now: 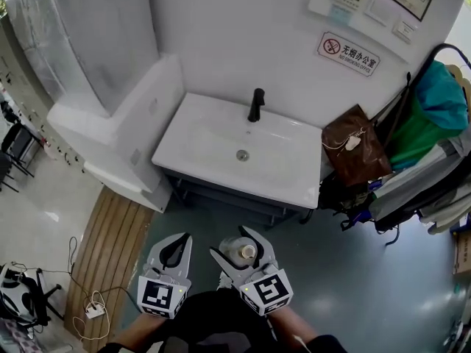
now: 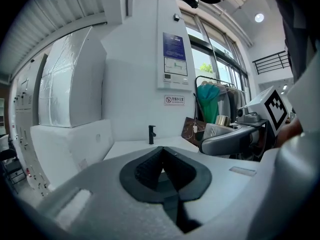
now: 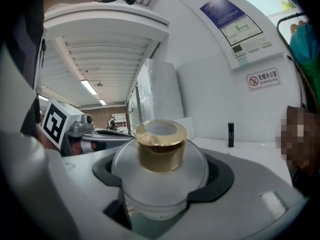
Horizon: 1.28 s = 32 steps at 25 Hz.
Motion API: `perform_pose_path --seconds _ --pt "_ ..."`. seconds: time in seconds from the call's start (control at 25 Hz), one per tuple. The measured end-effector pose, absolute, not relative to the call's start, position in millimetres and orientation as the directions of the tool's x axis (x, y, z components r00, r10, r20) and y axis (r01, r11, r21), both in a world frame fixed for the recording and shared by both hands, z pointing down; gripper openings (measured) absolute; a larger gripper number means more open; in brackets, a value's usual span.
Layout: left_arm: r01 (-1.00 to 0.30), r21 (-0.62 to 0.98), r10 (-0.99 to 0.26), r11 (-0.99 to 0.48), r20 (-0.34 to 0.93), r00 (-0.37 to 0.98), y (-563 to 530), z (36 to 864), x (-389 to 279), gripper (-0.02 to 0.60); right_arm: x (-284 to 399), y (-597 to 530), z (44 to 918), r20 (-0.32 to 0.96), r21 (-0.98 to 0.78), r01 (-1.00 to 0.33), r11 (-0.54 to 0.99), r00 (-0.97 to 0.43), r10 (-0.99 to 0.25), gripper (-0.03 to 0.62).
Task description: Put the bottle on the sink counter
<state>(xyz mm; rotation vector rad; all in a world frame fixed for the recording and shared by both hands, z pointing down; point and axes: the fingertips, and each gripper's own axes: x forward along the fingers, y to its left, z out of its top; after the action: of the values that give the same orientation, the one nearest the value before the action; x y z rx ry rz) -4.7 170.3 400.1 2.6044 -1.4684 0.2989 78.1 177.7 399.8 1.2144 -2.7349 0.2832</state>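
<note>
A clear, frosted round bottle [image 1: 237,250] with a gold cap [image 3: 159,149] sits between the jaws of my right gripper [image 1: 241,247], which is shut on its body [image 3: 160,184]. The bottle stands upright, over the grey floor just in front of the sink. My left gripper [image 1: 179,243] is beside it on the left, its dark pads [image 2: 150,166] closed together on nothing. The white sink counter [image 1: 199,134] with a black faucet [image 1: 255,105] lies ahead against the wall, and also appears in the left gripper view as counter [image 2: 131,147] and in the right gripper view as counter [image 3: 255,146].
A brown bag [image 1: 355,149] and a rack of green and dark clothes [image 1: 430,131] crowd the counter's right end. A large white wrapped unit [image 1: 110,123] stands to its left. A wooden mat [image 1: 110,245] and cables with a power strip [image 1: 94,311] lie on the floor at left.
</note>
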Motion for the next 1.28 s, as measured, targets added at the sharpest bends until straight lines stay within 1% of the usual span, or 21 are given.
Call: perform_pose_path --seconds 0.28,0.56,0.8,1.28 --pt "-0.879 0.011 -0.852 -0.476 0.244 0.464 145.0 401.4 6.1 0.003 92.9 143.9 399.2 0.189 -0.108 -0.721 0.684 -0.691 -0.698 0.339" --pt "-0.89 0.027 -0.86 -0.455 0.247 0.447 119.9 410.3 -5.3 0.003 83.2 118.9 411.4 0.216 -0.114 -0.713 0.691 -0.697 -0.684 0.339" --pt "-0.883 0.055 -0.854 -0.467 0.23 0.466 77.9 413.4 -18.0 0.003 67.5 84.5 418.2 0.238 -0.107 -0.73 0.675 -0.678 -0.695 0.339" --pt "-0.851 0.059 -0.826 -0.522 0.214 0.521 -23.5 417.5 -50.1 0.003 33.8 -9.5 420.8 0.267 -0.08 -0.773 0.629 -0.624 -0.734 0.339"
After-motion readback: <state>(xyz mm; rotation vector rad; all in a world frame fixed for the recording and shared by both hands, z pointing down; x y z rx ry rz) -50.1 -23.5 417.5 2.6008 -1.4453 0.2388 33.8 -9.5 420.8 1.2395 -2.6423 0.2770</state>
